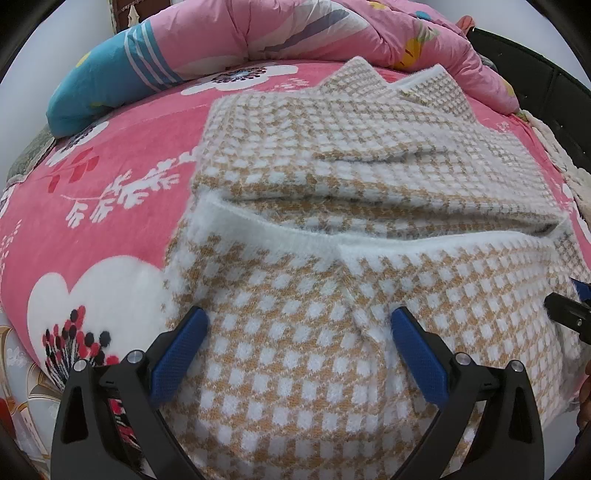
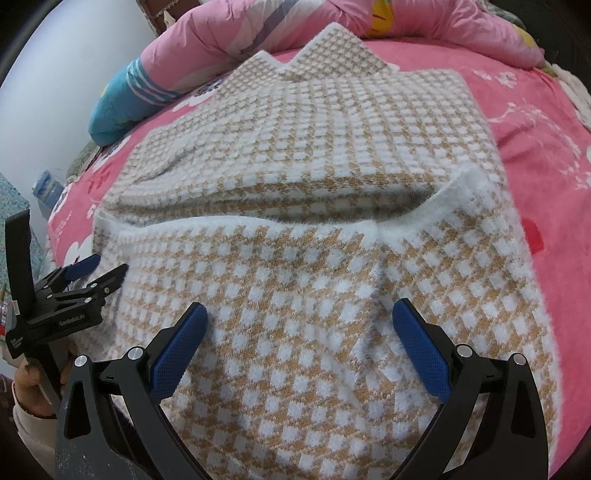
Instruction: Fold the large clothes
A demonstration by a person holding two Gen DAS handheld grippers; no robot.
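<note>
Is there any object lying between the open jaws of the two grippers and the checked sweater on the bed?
No. Nothing visible lies between: the left gripper and right gripper hang with jaws open directly over the checked sweater, which lies on the pink bedspread.

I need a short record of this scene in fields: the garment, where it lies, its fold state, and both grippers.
garment: checked sweater, tan and white, fuzzy white edges
surface: pink flowered bed sheet
fold state: partly folded, near part lies over the far part
left gripper: open, over the sweater
right gripper: open, over the sweater
behind: pink quilt
</note>
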